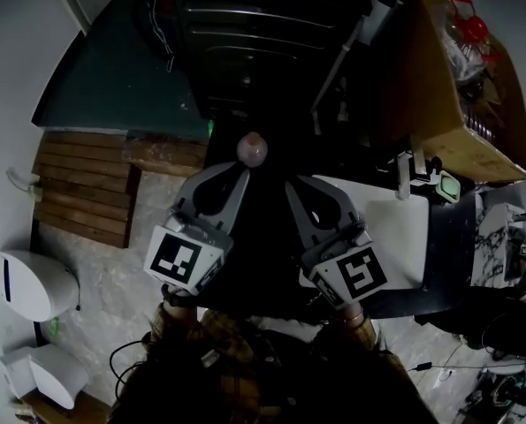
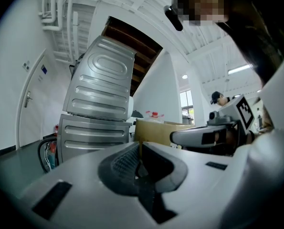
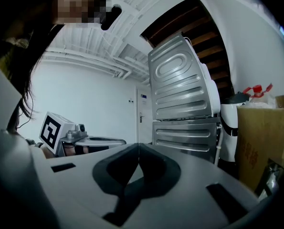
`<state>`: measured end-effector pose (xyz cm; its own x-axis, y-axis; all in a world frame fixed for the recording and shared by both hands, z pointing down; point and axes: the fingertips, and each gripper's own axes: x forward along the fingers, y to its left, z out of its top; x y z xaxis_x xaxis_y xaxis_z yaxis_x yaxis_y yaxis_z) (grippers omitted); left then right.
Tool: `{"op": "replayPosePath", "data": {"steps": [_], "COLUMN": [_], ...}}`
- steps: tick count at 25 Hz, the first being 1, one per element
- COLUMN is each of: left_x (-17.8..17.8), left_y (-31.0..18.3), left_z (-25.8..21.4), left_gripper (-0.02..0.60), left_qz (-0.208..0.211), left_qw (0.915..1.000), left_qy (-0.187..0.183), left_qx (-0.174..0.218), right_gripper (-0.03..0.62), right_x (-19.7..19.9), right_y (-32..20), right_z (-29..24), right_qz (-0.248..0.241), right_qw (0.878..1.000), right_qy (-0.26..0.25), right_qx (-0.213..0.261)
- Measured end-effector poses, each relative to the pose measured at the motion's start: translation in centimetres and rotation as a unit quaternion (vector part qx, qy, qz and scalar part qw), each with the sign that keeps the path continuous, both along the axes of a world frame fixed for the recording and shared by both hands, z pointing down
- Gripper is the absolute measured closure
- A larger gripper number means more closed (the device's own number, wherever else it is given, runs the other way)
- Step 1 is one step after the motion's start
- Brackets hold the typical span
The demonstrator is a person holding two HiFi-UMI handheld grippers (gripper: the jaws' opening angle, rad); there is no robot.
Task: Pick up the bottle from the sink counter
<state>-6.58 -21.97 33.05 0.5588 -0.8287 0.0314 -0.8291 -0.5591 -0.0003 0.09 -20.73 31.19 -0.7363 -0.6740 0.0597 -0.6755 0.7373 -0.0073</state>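
Both tongs are closed and empty, the left gripper (image 2: 141, 146) and right gripper (image 3: 138, 148) held side by side close to the person's body, each cube (image 1: 181, 259) bearing only a black-and-white square marker. A slim pale upright thing (image 1: 404, 173) stands at the far edge of the white counter (image 1: 395, 237), well apart from both grippers and too small to tell whether it is the bottle. A red-capped bottle (image 1: 468, 26) lies in the cardboard box (image 1: 457, 122), whose red print (image 3: 250, 151) is too blurred to read.
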Motion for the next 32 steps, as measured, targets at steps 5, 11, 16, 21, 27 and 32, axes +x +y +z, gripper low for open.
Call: {"op": "replayPosePath", "data": {"steps": [5, 11, 16, 21, 27, 32], "left_x": [0.3, 0.6, 0.3, 0.3, 0.6, 1.0], "left_y": [-0.9, -2.7, -4.2, -5.5, -7.0, -8.6], "left_z": [0.8, 1.5, 2.6, 4.0, 6.2, 7.8], "left_gripper": [0.551, 0.551, 0.549, 0.482, 0.436, 0.403], "left_qz": [0.007, 0.012, 0.009, 0.017, 0.025, 0.027], "left_qw": [0.9999, 0.9999, 0.9998, 0.9993, 0.9984, 0.9980], "left_qy": [0.000, 0.006, 0.004, 0.003, -0.007, -0.018], "left_qx": [-0.009, -0.011, -0.018, -0.034, -0.049, -0.055], "right_gripper": [0.577, 0.577, 0.577, 0.577, 0.577, 0.577], "right_x": [0.6, 1.1, 1.0, 0.6, 0.5, 0.6], "right_y": [-0.2, -0.7, -1.3, -1.7, -2.0, -2.5], "right_z": [0.5, 1.6, 2.2, 2.7, 3.6, 4.0], "right_qz": [0.010, 0.018, 0.019, 0.017, 0.016, 0.017], "right_qw": [1.000, 1.000, 1.000, 0.999, 0.999, 0.999], "right_qy": [-0.001, 0.002, -0.001, 0.008, 0.016, 0.016], "right_qx": [-0.001, -0.014, -0.024, -0.032, -0.042, -0.046]}}
